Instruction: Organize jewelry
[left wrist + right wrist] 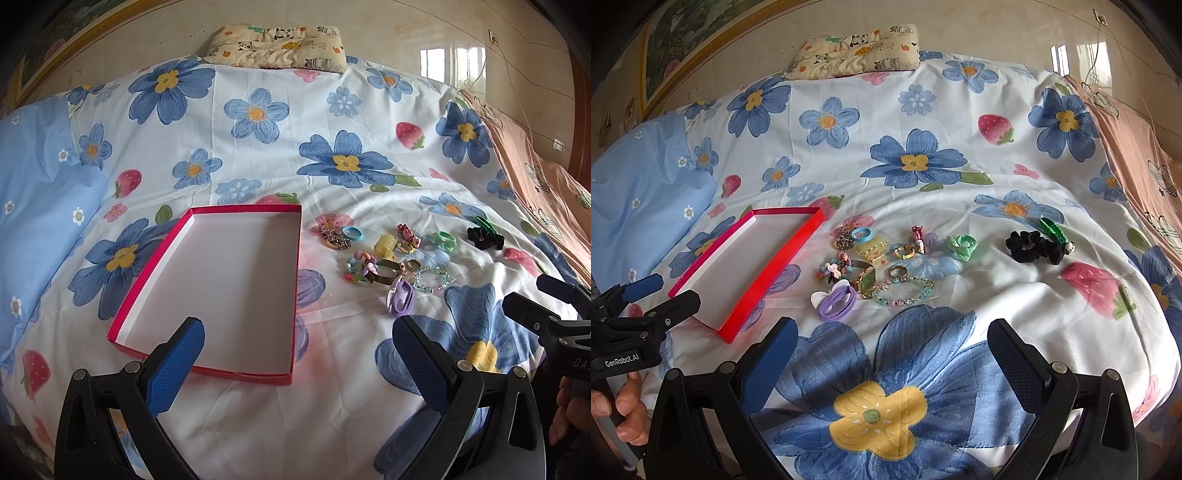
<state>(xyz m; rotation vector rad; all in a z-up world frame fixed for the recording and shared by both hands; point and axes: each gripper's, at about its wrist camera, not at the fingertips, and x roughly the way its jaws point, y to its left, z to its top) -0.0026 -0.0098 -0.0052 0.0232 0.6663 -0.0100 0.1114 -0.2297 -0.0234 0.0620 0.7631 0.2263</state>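
In the left wrist view, our left gripper (297, 343) hangs low over the flowered bedsheet (258, 155) with its blue fingers spread wide and nothing between them. The red box (122, 317), open and with nothing inside, lies just ahead and a little to the left of it; its long axis runs away from us, slightly leaning to the right at the far end. The jewelry pile (391, 258) lies to the right of the box, apart from it, and further from this gripper than the box is. At the right edge we see the right gripper (532, 299), also above the sheet.

In the right wrist view, our right gripper (892, 339) is also wide and holds nothing. The pile is straight ahead of it: the purple hair tie (836, 301) and the beaded bracelet (905, 291) are the nearest pieces, the gold watch (866, 278) just behind them. The black scrunchie (1032, 245) sits apart, to the right. The box is to the left of the pile. We judge that the right hand is nearer to the jewelry and should pick first, then carry leftward to the box.
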